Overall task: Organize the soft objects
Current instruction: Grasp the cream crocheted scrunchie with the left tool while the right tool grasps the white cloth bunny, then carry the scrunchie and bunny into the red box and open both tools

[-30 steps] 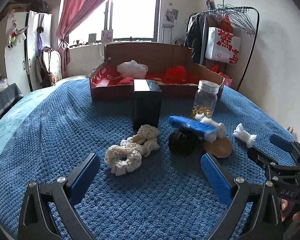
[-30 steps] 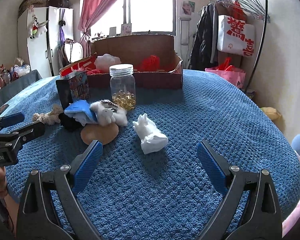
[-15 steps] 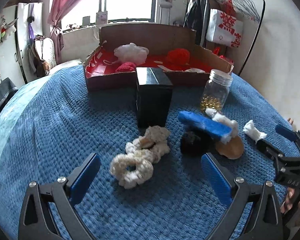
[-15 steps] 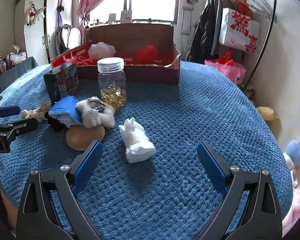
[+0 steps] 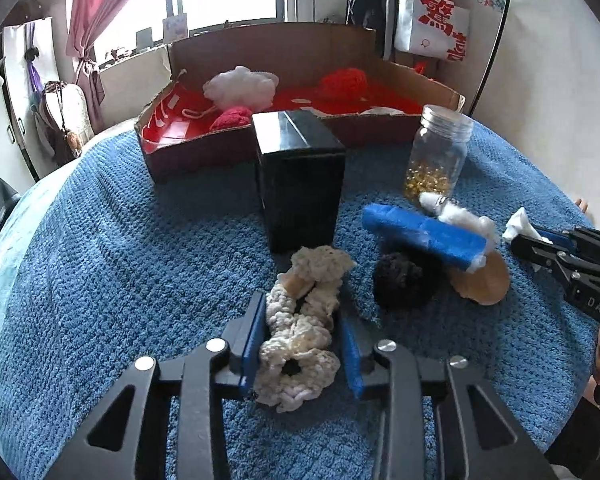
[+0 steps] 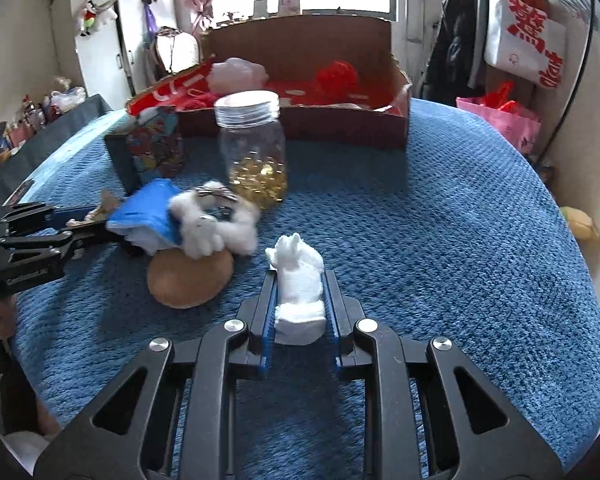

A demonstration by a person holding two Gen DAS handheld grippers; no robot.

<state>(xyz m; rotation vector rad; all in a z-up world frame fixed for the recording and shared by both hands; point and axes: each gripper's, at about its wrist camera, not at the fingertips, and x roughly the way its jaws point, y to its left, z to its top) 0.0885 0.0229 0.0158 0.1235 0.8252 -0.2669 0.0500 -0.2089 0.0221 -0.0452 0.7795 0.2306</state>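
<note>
Two simultaneous grasps on a blue knitted blanket [image 5: 100, 264]. Left gripper [image 5: 302, 344] closed onto the cream crocheted scrunchie bundle [image 5: 300, 332], blue pads pressed against both flanks; bundle's long axis running straight ahead along the fingers, its far end reaching almost to the foot of the upright black box [image 5: 300, 176]. Right gripper [image 6: 300, 312] likewise closed, on the small white soft toy [image 6: 300, 288]; toy's long axis also in line with the fingers, eared end pointing away toward the box. Both items seemingly still resting on the blanket, lift not yet confirmed. Destination, by judgement: the open cardboard box [image 5: 332, 46] with red lining at the far edge, directly ahead of both grippers and well apart from them. Already inside: a white fluffy lump [image 5: 240, 88], a dark-red knitted piece [image 5: 230, 118] and a red yarn ball [image 5: 344, 82]. Path ahead of the left gripper blocked by the black box, so a raised or sideways route needed; path ahead of the right gripper passing to the right of the glass jar [image 6: 256, 152], lidded and part-filled with golden capsules, a hard item best left standing. Still loose between the grippers: a blue cloth [image 5: 424, 236], a white fuzzy plush [image 6: 212, 228], a black pom-pom [image 5: 404, 284] and a tan round pad [image 6: 190, 280].
</note>
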